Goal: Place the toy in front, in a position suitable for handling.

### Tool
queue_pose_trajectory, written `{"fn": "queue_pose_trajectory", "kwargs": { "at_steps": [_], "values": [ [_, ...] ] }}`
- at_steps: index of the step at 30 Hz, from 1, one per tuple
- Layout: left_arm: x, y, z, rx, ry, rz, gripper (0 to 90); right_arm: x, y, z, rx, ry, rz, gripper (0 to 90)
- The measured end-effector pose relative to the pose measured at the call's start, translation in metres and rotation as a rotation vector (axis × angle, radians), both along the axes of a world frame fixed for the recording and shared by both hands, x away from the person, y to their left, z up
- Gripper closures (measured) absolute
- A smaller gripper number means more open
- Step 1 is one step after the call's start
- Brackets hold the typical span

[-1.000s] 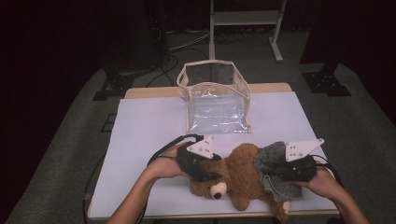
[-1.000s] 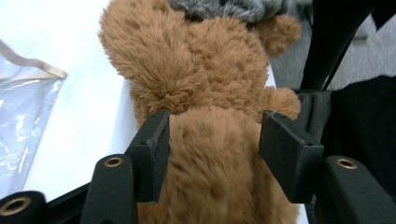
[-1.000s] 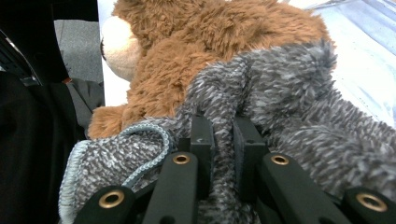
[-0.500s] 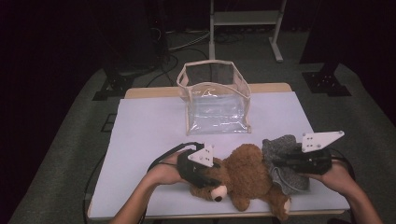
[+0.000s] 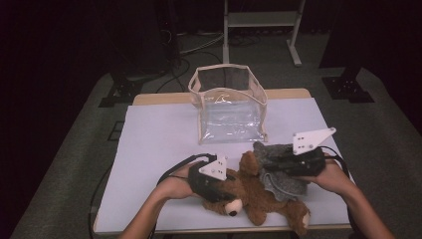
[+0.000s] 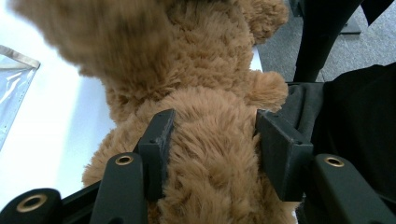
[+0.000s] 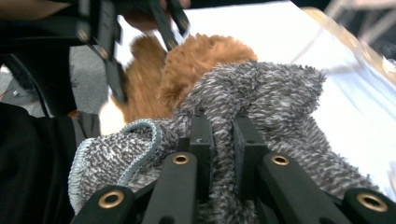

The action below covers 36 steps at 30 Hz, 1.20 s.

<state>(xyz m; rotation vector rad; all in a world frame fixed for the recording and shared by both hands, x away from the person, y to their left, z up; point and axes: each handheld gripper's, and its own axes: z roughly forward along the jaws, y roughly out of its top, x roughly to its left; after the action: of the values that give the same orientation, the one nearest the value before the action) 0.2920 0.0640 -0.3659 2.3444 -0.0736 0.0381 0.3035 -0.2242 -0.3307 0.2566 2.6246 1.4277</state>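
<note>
White table point(image 5: 159, 149) bears clear bag point(image 5: 230, 107), teddy bear point(image 5: 254, 196); dark room behind.

The bench point(image 5: 159, 139) lies bare on its left side and along the far right edge, open to a hand. A clear bag point(image 5: 230, 107) stands upright at the far middle, blocking that way. Just before it, the teddy bear point(image 5: 259, 196) and grey cloth point(image 5: 278, 169) crowd the near edge.
</note>
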Motion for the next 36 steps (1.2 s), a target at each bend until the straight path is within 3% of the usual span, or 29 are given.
{"fn": "queue_pose_trajectory", "kwargs": {
  "at_steps": [3,7,10,12,17,20,24,28,36],
  "values": [
    [-0.001,0.0,0.0,-0.001,-0.001,-0.004,48.5,0.0,0.02,0.004,-0.02,-0.016,0.042,79.9],
    [-0.002,0.002,-0.001,-0.005,-0.006,-0.008,48.4,0.005,0.034,-0.008,-0.081,0.002,0.042,79.9],
    [-0.002,0.002,-0.002,-0.012,-0.003,-0.011,48.4,0.006,0.032,-0.02,-0.141,0.015,0.029,79.8],
    [-0.002,0.002,-0.002,-0.013,-0.001,-0.009,48.5,0.004,0.025,-0.021,-0.14,0.026,0.018,79.8],
    [-0.003,0.0,-0.001,-0.001,-0.004,-0.01,48.5,0.0,0.006,-0.014,-0.167,0.003,-0.012,79.8],
    [-0.003,0.0,-0.001,0.001,-0.006,-0.011,48.5,-0.002,0.007,-0.008,-0.145,-0.005,-0.01,79.8],
    [-0.003,0.001,-0.002,0.0,-0.003,-0.012,48.6,-0.002,0.011,-0.01,-0.172,-0.007,-0.002,79.7],
    [-0.003,0.001,-0.002,0.0,-0.002,-0.013,48.6,-0.003,-0.006,-0.014,-0.169,0.008,-0.029,79.8],
    [-0.005,0.0,-0.002,-0.001,-0.006,-0.011,48.5,-0.015,-0.065,-0.022,-0.169,0.049,-0.153,79.6]
  ]
}}
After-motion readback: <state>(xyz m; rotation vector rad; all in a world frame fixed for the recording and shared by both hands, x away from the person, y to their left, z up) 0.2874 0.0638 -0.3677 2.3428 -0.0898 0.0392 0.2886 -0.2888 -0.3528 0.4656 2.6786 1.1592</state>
